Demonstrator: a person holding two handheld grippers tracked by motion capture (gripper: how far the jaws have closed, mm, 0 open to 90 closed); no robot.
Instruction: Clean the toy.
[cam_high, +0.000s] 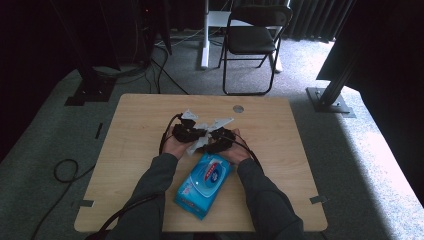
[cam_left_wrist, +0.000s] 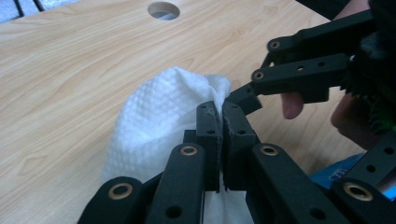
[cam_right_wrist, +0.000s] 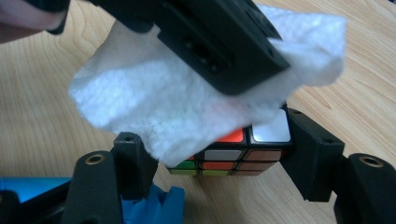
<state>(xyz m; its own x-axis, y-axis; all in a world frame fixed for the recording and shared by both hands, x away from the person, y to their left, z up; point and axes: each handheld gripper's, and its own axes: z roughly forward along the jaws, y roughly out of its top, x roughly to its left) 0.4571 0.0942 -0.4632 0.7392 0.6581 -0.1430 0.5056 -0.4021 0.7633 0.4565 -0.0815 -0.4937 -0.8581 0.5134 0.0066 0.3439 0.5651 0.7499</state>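
My left gripper (cam_left_wrist: 218, 109) is shut on a white wipe (cam_left_wrist: 163, 112), its jaws pinching a fold of it. The wipe (cam_right_wrist: 154, 102) drapes over a colour cube (cam_right_wrist: 233, 156) and hides its top and left side. My right gripper (cam_right_wrist: 215, 140) is shut on the cube, one jaw on each side, just above the table. The left gripper (cam_right_wrist: 224, 42) presses down on the wipe from above. In the high view both grippers, left (cam_high: 189, 132) and right (cam_high: 217, 140), meet at the table's middle with the wipe (cam_high: 195, 146) between them.
A blue pack of wet wipes (cam_high: 205, 182) lies on the wooden table (cam_high: 140, 115) between the person's forearms, close under the grippers. A round hole (cam_high: 238, 108) sits near the table's far edge. A folding chair (cam_high: 252, 40) stands beyond the table.
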